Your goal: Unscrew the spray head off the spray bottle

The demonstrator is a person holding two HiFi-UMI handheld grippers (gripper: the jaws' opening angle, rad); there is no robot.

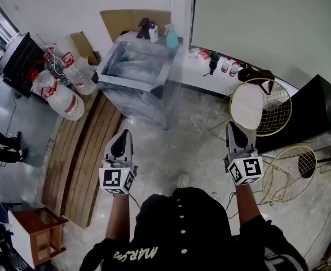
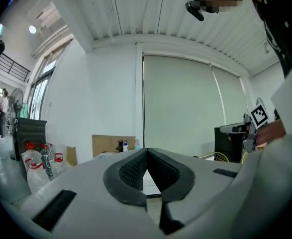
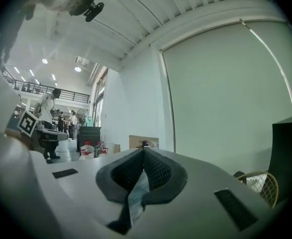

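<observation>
The teal spray bottle (image 1: pixel 171 36) stands upright at the far end of a clear-walled table (image 1: pixel 132 81), beside a white bottle with a purple cap (image 1: pixel 153 31) and a dark item (image 1: pixel 143 28). My left gripper (image 1: pixel 123 134) and right gripper (image 1: pixel 233 127) are held in the air over the floor, well short of the table, both pointing forward. Each is shut with nothing between its jaws. In the left gripper view the jaws (image 2: pixel 146 156) meet, and the spray bottle (image 2: pixel 137 144) is tiny and far off. The right gripper (image 3: pixel 144 153) looks shut too.
Large water jugs (image 1: pixel 64 92) and a stack of wooden planks (image 1: pixel 80 151) lie left of the table. Gold wire furniture (image 1: pixel 266 107) and a black cabinet (image 1: pixel 320 109) stand at the right. A small wooden stand (image 1: pixel 36 233) is at the near left. People stand far off at the left.
</observation>
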